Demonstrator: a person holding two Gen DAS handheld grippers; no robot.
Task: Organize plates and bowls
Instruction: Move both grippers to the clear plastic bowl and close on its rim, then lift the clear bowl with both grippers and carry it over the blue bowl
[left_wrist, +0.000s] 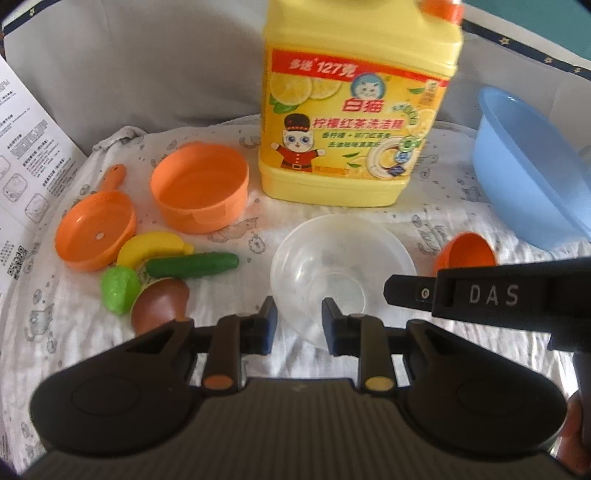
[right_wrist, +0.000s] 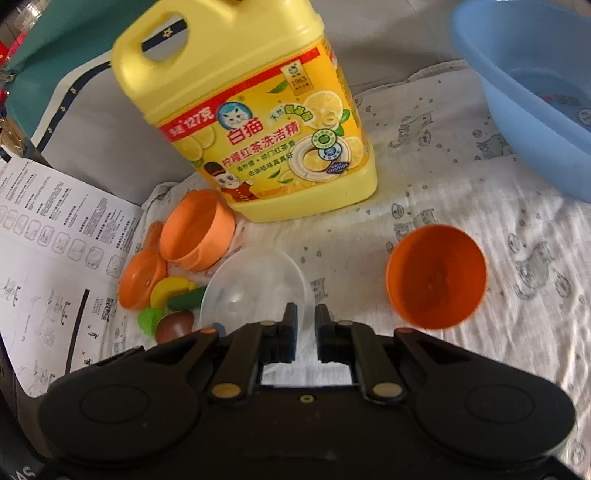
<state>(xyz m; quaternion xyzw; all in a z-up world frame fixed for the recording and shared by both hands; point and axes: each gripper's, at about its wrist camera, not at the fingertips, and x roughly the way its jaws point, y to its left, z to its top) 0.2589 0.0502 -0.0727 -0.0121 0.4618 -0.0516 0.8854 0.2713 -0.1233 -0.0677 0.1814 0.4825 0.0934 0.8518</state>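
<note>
A clear plastic bowl (left_wrist: 341, 271) sits on the white patterned cloth (left_wrist: 332, 218), right in front of my left gripper (left_wrist: 297, 314), which is open with its jaws astride the bowl's near rim. A small orange bowl (left_wrist: 466, 253) lies tilted to its right, partly behind my right gripper's finger (left_wrist: 406, 290). In the right wrist view the clear bowl (right_wrist: 255, 286) is just ahead of my right gripper (right_wrist: 306, 317), whose jaws stand slightly apart and hold nothing. The orange bowl (right_wrist: 436, 275) lies apart to the right.
A big yellow detergent jug (left_wrist: 354, 107) stands behind the bowls. An orange toy pot (left_wrist: 199, 186), an orange pan (left_wrist: 94, 234) and toy fruit (left_wrist: 159, 269) lie at left. A blue basin (left_wrist: 532, 166) is at right. A printed paper sheet (right_wrist: 48, 240) lies far left.
</note>
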